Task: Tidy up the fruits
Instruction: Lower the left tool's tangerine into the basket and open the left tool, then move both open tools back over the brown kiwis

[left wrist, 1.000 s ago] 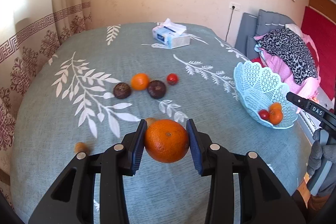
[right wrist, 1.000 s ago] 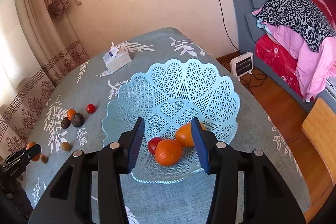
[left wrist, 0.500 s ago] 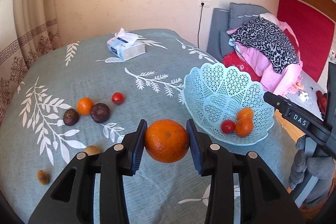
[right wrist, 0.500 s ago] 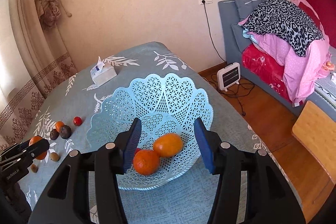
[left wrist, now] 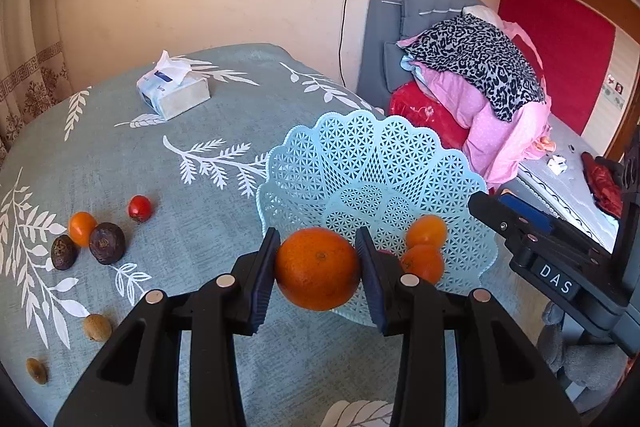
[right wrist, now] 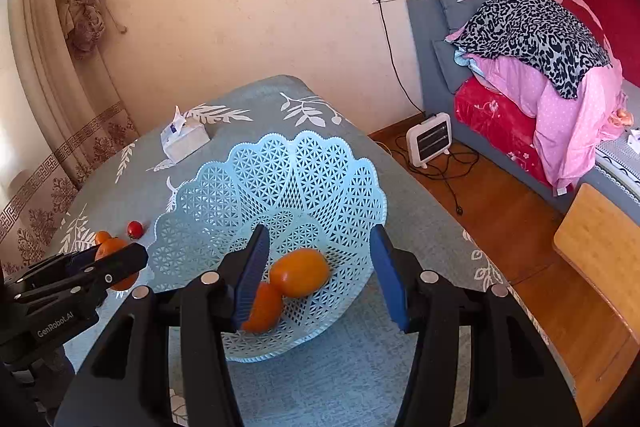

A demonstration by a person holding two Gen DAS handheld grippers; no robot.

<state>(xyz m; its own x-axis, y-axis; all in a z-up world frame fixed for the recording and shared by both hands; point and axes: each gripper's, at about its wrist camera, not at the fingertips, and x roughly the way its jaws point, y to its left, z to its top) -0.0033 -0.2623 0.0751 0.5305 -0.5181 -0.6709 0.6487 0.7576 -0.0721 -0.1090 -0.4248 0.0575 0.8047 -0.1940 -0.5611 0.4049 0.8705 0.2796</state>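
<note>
My left gripper (left wrist: 318, 269) is shut on a large orange (left wrist: 318, 267) and holds it above the near left rim of the light blue lattice basket (left wrist: 360, 155). Two oranges (left wrist: 426, 231) lie in the basket. The left gripper also shows in the right wrist view (right wrist: 120, 263). My right gripper (right wrist: 320, 275) is open and empty, above the basket (right wrist: 280, 171) and its oranges (right wrist: 300, 271). Loose on the tablecloth are a small orange (left wrist: 82, 227), a cherry tomato (left wrist: 139, 208), two dark fruits (left wrist: 107, 243) and two small brown fruits (left wrist: 97, 327).
A tissue box (left wrist: 174, 93) sits at the far side of the table (left wrist: 120, 147). A sofa with piled clothes (left wrist: 476, 67) stands to the right. A small heater (right wrist: 430, 141) and a wooden stool (right wrist: 600, 247) are on the floor beside the table.
My left gripper has swung right with the orange, from the loose fruits to the basket's rim. My right gripper has opened wider and shifted over the basket.
</note>
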